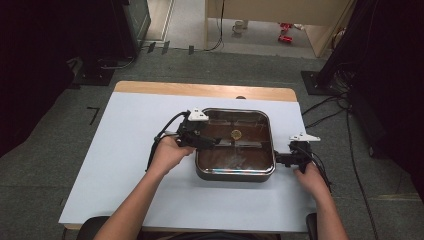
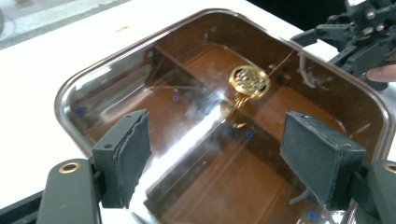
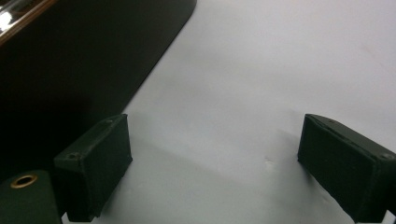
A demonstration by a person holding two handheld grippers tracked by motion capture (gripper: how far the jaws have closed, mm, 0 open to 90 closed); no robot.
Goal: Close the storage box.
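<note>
pan: square pan [image 1: 235,172] with glass lid [image 2: 224,116] sat mid-worktop [image 1: 125,165]
left hand-held gripper [image 2: 217,158]: jaws wide, empty, over the lid
right hand-held gripper [image 3: 212,163]: jaws apart, empty, beside pan's right wall
progress: lid looked seated; only withdrawal likely remained

A square pan [image 1: 235,145] with rounded corners and a dark body is sitting flat on the white table, covered by a brown-tinted glass lid [image 2: 224,116] that is catching streaks of glare. A round gold knob [image 2: 249,80] is standing upright at the lid's middle, lying ahead of the left gripper's [image 2: 215,154] parted jaws and nearer its right one, untouched by either. The pan's dark side wall [image 3: 79,60] is rising just beyond the left jaw of the right gripper [image 3: 215,163], outside the gap.
</note>
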